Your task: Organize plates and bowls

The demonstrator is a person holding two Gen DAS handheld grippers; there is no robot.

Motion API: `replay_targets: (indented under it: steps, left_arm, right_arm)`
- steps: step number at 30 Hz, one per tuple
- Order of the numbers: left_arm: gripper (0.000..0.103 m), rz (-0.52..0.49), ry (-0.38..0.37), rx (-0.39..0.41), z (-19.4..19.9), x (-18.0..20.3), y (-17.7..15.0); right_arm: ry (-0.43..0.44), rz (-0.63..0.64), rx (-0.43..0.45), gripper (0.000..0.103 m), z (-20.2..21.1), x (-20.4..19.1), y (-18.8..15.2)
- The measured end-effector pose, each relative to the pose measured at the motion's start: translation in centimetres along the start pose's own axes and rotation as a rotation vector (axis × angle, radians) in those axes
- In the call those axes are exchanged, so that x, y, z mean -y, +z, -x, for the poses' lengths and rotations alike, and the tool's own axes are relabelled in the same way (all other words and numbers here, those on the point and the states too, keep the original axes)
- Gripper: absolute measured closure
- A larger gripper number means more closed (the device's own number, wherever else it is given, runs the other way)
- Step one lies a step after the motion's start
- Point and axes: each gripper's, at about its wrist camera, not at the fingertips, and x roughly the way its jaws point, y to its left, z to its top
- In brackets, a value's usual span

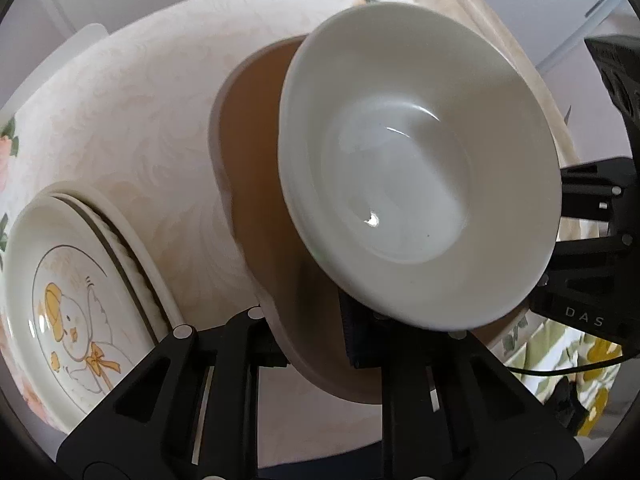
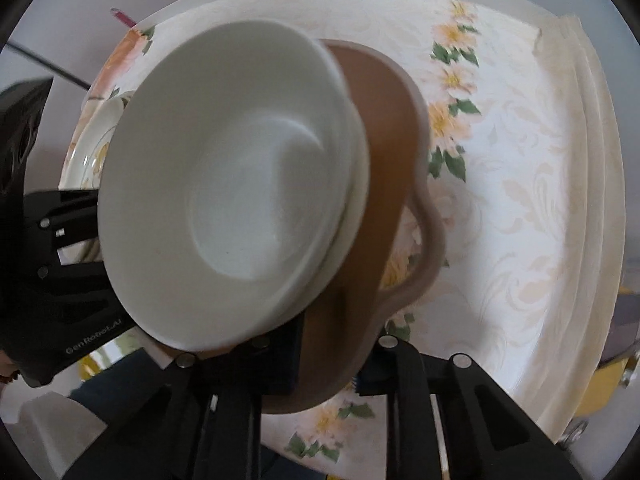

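Observation:
A brown wavy-rimmed plate (image 1: 248, 128) (image 2: 384, 128) carries stacked white bowls (image 1: 416, 168) (image 2: 228, 184). In the left wrist view my left gripper (image 1: 316, 348) is shut on the plate's near rim, one finger on top and one beneath. In the right wrist view my right gripper (image 2: 330, 364) is likewise shut on the plate's rim at the opposite side. Each view also shows the other gripper, reaching in behind the bowls: the right gripper (image 1: 576, 216) and the left gripper (image 2: 80, 220). The plate looks tilted above the table.
A stack of cream plates, the top one with a duck drawing (image 1: 68, 300) (image 2: 86, 148), sits on the floral tablecloth (image 1: 132, 120) (image 2: 500, 208) to the left of the brown plate. Folded cream cloths (image 2: 592, 152) (image 1: 460, 4) lie at the table's far edge.

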Motion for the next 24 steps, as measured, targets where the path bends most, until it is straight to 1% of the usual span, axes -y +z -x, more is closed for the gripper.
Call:
replay_targets:
  steps: [2, 5, 8, 14, 19, 24]
  left_arm:
    - [0.087, -0.002, 0.007, 0.024, 0.1, 0.2, 0.0]
    - [0.087, -0.04, 0.04, 0.065, 0.7, 0.4, 0.0]
    - [0.087, -0.042, 0.039, 0.099, 1.5, 0.5, 0.3]
    - [0.087, -0.026, 0.05, 0.131, 5.0, 0.5, 1.2]
    - [0.087, -0.002, 0.079, 0.16, 9.4, -1.3, 0.5]
    - [0.087, 0.035, 0.109, 0.156, 12.4, -4.7, -1.5]
  right_arm:
    - [0.013, -0.01, 0.022, 0.085, 0.1, 0.2, -0.2]
    - [0.002, 0.003, 0.059, 0.086, 0.6, 0.2, -0.3]
    - [-0.014, 0.014, 0.097, 0.085, 1.7, 0.5, -0.6]
    - [-0.04, 0.025, 0.12, 0.085, 4.6, -0.6, 0.6]
    - [-0.023, 0.028, 0.136, 0.085, 8.0, -3.5, 1.8]
    - [0.001, 0.044, 0.141, 0.085, 9.1, -7.8, 2.9]
